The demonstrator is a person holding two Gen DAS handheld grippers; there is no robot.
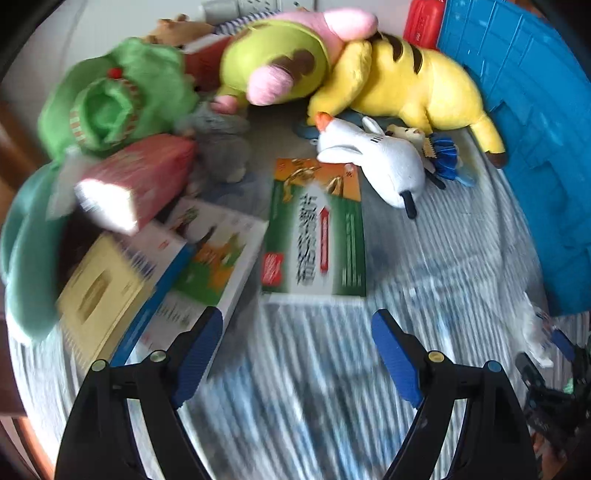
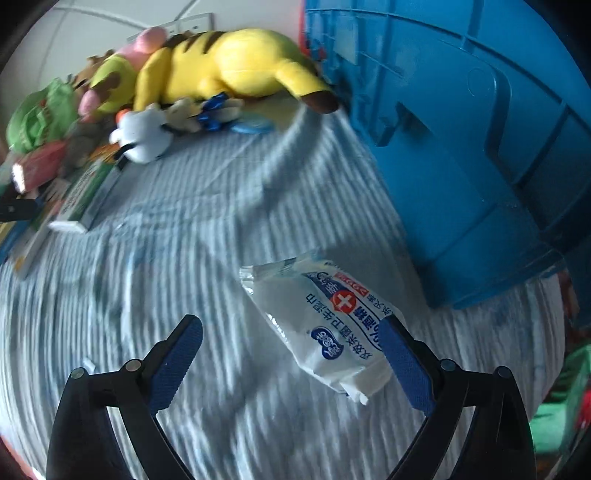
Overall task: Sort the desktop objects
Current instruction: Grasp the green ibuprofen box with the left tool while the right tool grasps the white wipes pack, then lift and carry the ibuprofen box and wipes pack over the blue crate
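Note:
My left gripper [image 1: 297,325] is open above the striped cloth, just short of a green and orange medicine box [image 1: 316,230] lying flat. Left of it lie a white picture box [image 1: 218,254], a yellow box [image 1: 99,291] and a red box [image 1: 136,181]. My right gripper [image 2: 291,332] is open too. A white wet-wipe pack [image 2: 325,317] lies on the cloth between its fingers, close to the right finger, not gripped. Plush toys sit at the back: a yellow one [image 1: 406,88], a white bird [image 1: 376,158], a green one [image 1: 114,99].
A big blue plastic crate [image 2: 461,147] stands on the right, against the cloth's edge. A red container [image 1: 424,22] sits behind it. A pink and green plush [image 1: 288,59] and a grey plush [image 1: 221,147] crowd the back left. Striped cloth [image 2: 184,206] covers the table.

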